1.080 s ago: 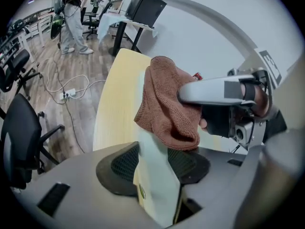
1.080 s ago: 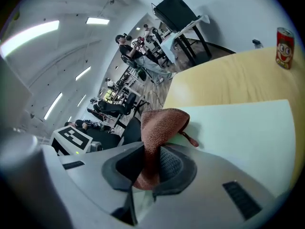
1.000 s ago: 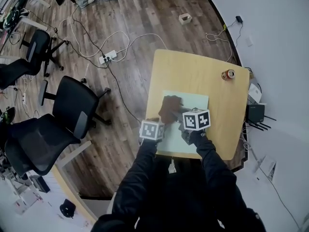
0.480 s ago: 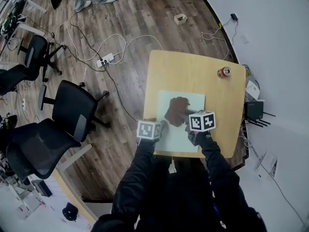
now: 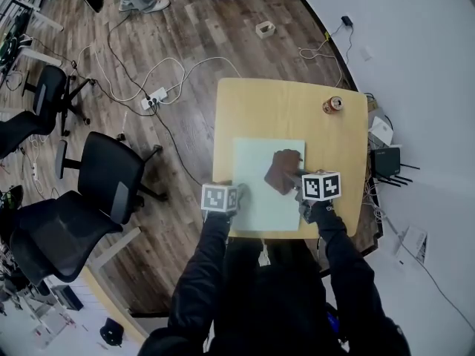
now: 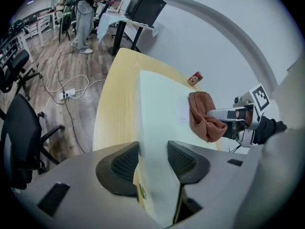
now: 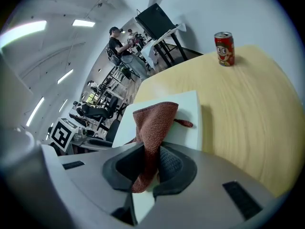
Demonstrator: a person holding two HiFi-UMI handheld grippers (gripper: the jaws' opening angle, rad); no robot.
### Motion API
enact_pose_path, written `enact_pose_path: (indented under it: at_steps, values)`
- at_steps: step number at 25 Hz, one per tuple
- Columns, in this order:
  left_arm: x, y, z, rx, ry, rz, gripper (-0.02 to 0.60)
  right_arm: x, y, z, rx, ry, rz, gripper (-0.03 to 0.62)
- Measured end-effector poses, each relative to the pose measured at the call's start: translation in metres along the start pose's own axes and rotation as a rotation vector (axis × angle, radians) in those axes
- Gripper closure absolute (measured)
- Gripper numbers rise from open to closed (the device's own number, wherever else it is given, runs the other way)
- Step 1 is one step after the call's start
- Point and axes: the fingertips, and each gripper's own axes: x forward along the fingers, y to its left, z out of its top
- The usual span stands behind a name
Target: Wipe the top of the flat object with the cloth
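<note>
1 board [image 5: 256, 188], long axis fwd; L grpr [image 6: 152, 159] clamps edge, R grpr [image 7: 151, 163] cloth [image 7: 155, 120].

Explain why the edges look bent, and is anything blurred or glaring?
Head view: mild wide-angle bowing of the light wooden table. Left gripper view: fisheye, dark corners; left claw, clamped on the pale green flat board, looks soft. Right gripper view: rust-brown terry cloth sharp, ceiling strip lights glare.

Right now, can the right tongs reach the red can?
Probably yes: only bare wooden table lies between the right tongs and the red can, but they're shut on the brown cloth.
</note>
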Motion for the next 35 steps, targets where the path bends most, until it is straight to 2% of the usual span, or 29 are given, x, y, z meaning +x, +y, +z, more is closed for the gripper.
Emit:
enact_pose_path:
  at_steps: [11,14,18,26,29,35]
  values:
    - [0.0,-0.003,0.0,0.01,0.001,0.008,0.374,-0.048,-0.033,-0.005,0.012,-0.045,-0.061,0.524]
    - [-0.002,-0.003,0.0,0.011,-0.006,0.011,0.374,-0.058,-0.012,-0.004,0.037,-0.063,-0.008,0.524]
    - [-0.002,-0.004,-0.001,0.006,-0.004,0.011,0.374,-0.064,0.027,-0.004,-0.004,-0.061,0.043,0.523]
    - [-0.001,-0.005,0.001,0.005,-0.004,-0.002,0.374,-0.011,0.11,-0.023,-0.063,0.032,0.206,0.524]
    - [-0.001,-0.006,0.002,0.0,-0.004,-0.004,0.374,0.012,0.115,-0.032,-0.067,0.081,0.216,0.524]
    - [0.0,-0.005,0.002,-0.002,-0.004,-0.002,0.374,0.026,0.087,-0.04,-0.038,0.11,0.153,0.523]
